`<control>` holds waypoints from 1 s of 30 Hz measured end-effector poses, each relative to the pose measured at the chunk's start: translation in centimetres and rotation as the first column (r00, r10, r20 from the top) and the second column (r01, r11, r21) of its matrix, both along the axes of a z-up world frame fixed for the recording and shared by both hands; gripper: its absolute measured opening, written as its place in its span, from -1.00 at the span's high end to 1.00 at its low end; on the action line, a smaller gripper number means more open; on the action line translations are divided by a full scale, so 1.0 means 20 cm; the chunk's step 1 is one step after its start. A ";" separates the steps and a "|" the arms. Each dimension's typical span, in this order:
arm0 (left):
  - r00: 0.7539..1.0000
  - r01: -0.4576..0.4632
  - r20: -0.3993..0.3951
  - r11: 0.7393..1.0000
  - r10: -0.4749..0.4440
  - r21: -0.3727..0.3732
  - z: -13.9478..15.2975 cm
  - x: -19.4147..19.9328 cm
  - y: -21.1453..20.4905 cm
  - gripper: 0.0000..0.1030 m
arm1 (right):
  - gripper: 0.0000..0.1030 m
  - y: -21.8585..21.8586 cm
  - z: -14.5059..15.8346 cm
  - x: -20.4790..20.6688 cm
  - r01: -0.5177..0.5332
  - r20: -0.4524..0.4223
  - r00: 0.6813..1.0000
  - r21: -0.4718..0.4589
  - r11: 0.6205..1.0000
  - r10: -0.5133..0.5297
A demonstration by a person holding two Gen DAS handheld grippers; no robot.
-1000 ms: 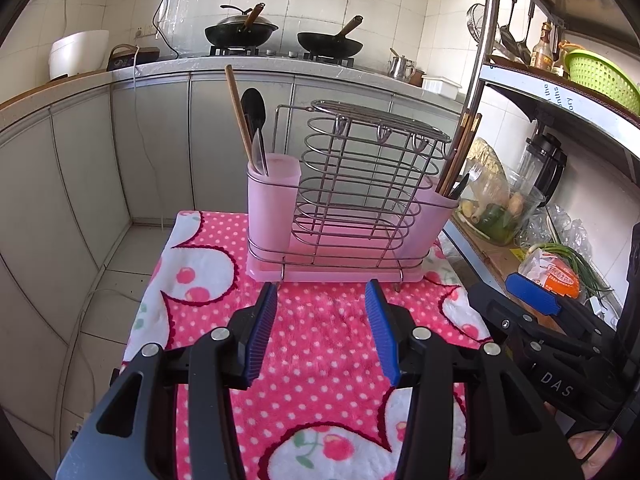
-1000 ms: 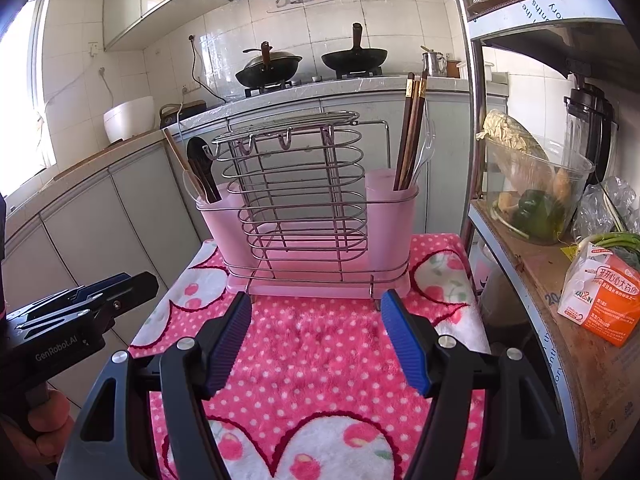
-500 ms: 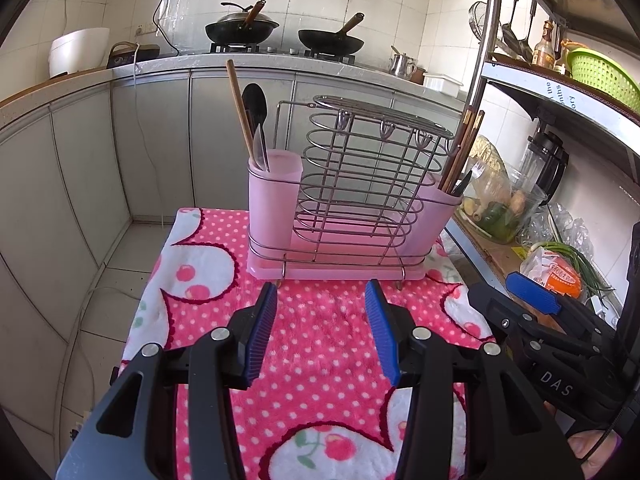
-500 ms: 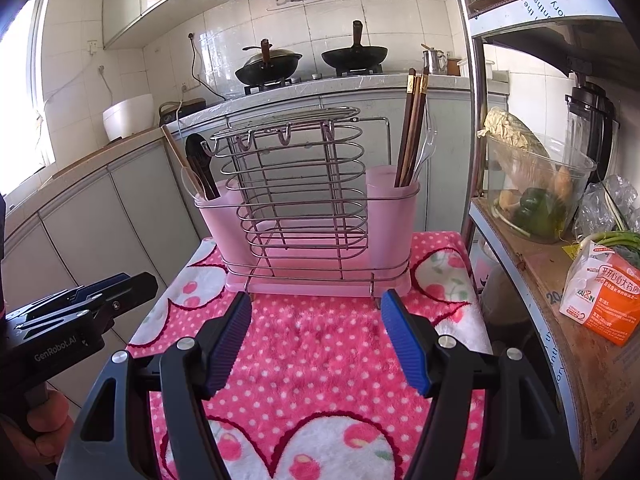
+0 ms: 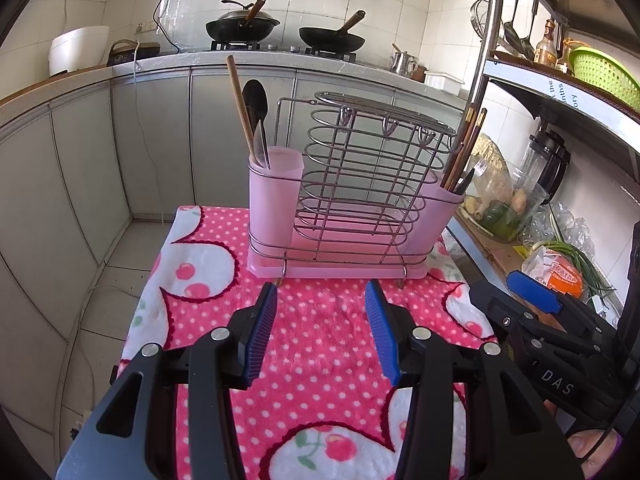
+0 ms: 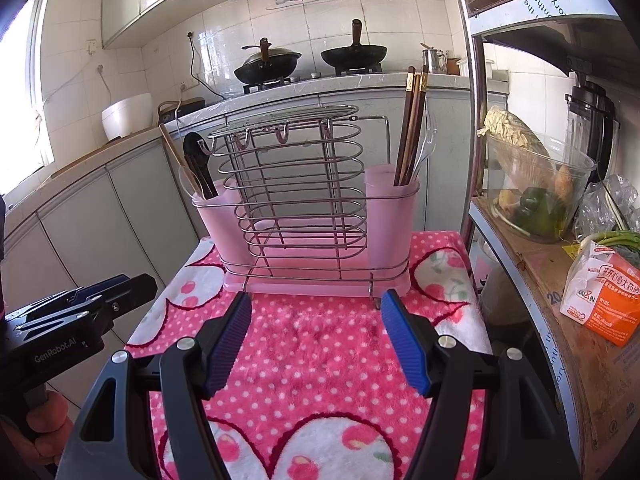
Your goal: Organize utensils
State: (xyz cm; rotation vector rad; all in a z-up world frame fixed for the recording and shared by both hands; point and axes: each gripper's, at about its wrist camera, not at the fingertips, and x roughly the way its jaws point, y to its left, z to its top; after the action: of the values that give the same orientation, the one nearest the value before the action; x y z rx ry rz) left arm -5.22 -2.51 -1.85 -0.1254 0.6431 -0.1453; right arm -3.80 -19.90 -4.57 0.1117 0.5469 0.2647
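A pink utensil holder with a wire rack point(image 5: 352, 196) point(image 6: 304, 216) stands at the far end of a pink dotted towel point(image 5: 320, 332) point(image 6: 320, 352). Its left cup point(image 5: 274, 188) holds a wooden stick, a black spoon point(image 5: 255, 100) and a clear utensil. Its right cup point(image 6: 390, 208) holds brown chopsticks point(image 6: 412, 128) and a clear fork. My left gripper point(image 5: 320, 328) is open and empty above the towel, short of the holder. My right gripper point(image 6: 316, 340) is open and empty, also short of the holder. Each gripper shows at the edge of the other's view.
A metal shelf unit stands to the right with a glass bowl of vegetables point(image 6: 536, 196), a blender point(image 5: 548, 164) and an orange packet point(image 6: 600, 296). Grey cabinets and a counter with two woks point(image 5: 242, 26) lie behind. The floor drops off left of the towel.
Both grippers have drifted slightly; the holder sits a little lower and nearer in the right wrist view. Both stay open and empty.
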 end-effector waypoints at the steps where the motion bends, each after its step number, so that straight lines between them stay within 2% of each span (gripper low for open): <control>1: 1.000 0.000 -0.001 1.000 0.000 0.001 0.00 0.00 0.00 0.10 | -0.29 0.00 0.00 0.00 0.000 -0.002 1.000 0.000 1.000 0.000; 30: 1.000 -0.008 -0.008 1.000 0.008 0.001 -0.05 0.04 0.02 0.10 | -0.29 -0.01 -0.04 0.06 0.007 -0.024 1.000 -0.010 1.000 -0.007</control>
State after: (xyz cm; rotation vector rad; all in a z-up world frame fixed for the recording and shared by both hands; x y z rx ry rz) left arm -4.37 -2.20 -2.86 -0.1281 0.6508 -0.1367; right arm -2.56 -20.02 -5.32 0.1078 0.5715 0.2541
